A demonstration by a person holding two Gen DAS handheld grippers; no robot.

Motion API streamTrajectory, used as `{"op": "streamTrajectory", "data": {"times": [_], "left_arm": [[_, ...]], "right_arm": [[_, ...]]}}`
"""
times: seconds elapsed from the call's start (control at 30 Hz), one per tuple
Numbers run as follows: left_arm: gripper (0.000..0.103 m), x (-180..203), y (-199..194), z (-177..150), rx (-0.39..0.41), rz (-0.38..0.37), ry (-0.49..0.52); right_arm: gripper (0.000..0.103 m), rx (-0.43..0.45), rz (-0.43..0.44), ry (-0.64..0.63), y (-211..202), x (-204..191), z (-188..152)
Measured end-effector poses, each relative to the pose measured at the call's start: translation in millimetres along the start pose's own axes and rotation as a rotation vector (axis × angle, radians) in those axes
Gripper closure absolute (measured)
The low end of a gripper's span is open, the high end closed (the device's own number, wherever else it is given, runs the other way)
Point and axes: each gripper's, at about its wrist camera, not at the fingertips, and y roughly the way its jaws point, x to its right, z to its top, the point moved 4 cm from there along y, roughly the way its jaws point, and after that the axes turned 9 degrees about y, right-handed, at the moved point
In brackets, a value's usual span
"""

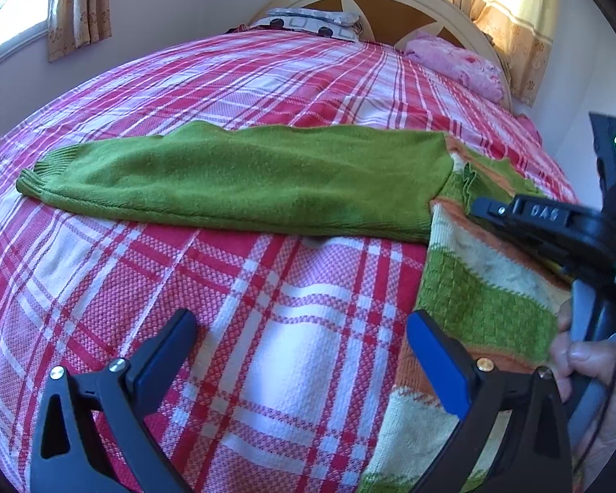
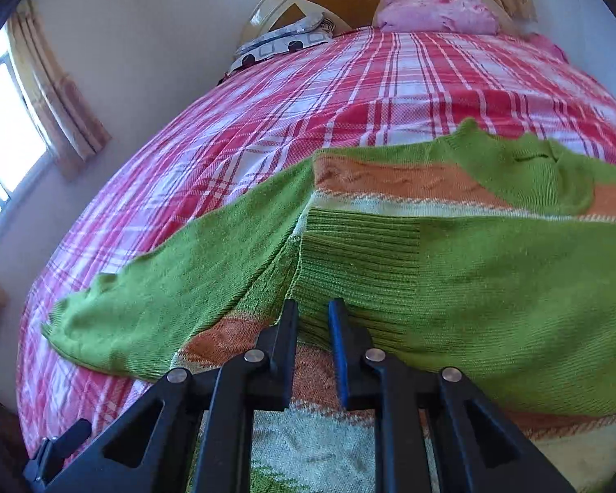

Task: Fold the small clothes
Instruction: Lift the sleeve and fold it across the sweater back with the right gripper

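One knitted sweater (image 2: 451, 271) is lying on the plaid bedspread (image 1: 267, 328), its green sleeve (image 1: 234, 176) stretching crosswise. Right gripper (image 2: 314, 320), angled downward, is pinching the ribbed cuff (image 2: 361, 254). Left gripper (image 1: 302, 337) is hovering over the bedspread, jaws wide apart.

one sweater (image 2: 451, 279), two pillows (image 2: 439, 14) (image 2: 283, 41), two hand-held grippers (image 1: 299, 353) (image 2: 313, 328).

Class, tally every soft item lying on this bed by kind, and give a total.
Sweaters: 1, green with striped body
Patterned pillows: 1
Pink bundles: 1
Plaid bedspreads: 1
Total: 4
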Motion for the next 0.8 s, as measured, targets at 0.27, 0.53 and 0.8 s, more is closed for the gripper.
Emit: {"op": "streamTrajectory", "data": {"times": [0.27,0.53,0.8], "left_arm": [[0.0,2,1,0,-0.009,0.013,0.01],[0.0,5,4,0,-0.024,0.03,0.023],[0.006,-65,-36,0,0.136,0.004,-0.233]], "right_arm": [[0.073,0.116,-0.083,-0.088,-74,2,-18],[0.044,0.135,-0.172,-0.084,-71,27,-47],[0.044,0.127,-0.127,-0.016,-70,41,-49]]}}
